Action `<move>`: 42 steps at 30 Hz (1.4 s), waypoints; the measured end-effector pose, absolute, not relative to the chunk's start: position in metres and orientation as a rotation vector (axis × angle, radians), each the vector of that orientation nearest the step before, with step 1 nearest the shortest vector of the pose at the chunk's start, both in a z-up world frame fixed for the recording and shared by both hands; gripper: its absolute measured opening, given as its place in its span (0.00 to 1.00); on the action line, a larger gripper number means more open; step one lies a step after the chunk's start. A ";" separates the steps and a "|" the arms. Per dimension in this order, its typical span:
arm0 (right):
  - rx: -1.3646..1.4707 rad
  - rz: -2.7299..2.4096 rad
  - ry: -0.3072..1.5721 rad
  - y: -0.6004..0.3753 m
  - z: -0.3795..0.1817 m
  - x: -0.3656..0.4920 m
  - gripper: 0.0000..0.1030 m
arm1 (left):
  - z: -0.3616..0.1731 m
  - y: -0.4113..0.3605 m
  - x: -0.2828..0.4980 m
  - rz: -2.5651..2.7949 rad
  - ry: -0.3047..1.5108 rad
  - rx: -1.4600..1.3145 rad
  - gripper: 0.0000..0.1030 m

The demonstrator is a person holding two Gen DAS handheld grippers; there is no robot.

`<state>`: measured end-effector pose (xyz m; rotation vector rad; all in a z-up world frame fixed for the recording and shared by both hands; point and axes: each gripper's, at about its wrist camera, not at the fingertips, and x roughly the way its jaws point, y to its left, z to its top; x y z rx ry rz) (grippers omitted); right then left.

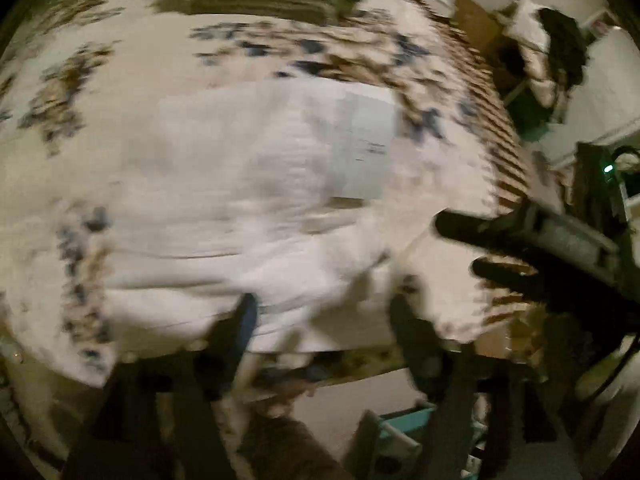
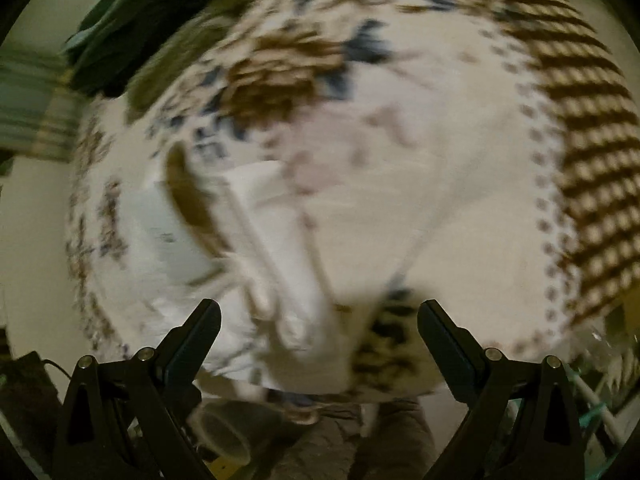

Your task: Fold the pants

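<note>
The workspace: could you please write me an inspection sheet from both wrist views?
Surface: bed cover, white with blue-brown floral print and a brown striped border.
Job's things: white pants lying on it, partly folded; pale pocket patch visible.
Clutter: nothing seen on the cover.
Grippers: left gripper open, at the pants' near edge; right gripper open, above pants, holding nothing.
Cables: black cable at lower left.
Surroundings: dark clothes pile; views blurred.

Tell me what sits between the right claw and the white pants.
Nothing visible does. The right claw is open, and the white pants lie on the patterned bedspread just ahead of its tips, slightly left. No other object shows in the gap, though the picture is motion-blurred.
</note>
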<state>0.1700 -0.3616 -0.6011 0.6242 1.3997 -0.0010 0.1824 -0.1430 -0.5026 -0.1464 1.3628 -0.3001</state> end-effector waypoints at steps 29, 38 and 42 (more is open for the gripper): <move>0.341 0.050 1.238 -0.286 -0.565 0.184 0.16 | -0.520 -0.042 0.209 0.095 1.361 -0.183 0.71; 0.391 -0.154 1.266 -0.364 -0.557 0.163 0.13 | -0.528 -0.044 0.226 0.072 1.361 -0.230 0.71; 0.419 -0.251 1.345 -0.401 -0.592 0.158 0.14 | -0.536 -0.058 0.232 0.026 1.372 -0.248 0.71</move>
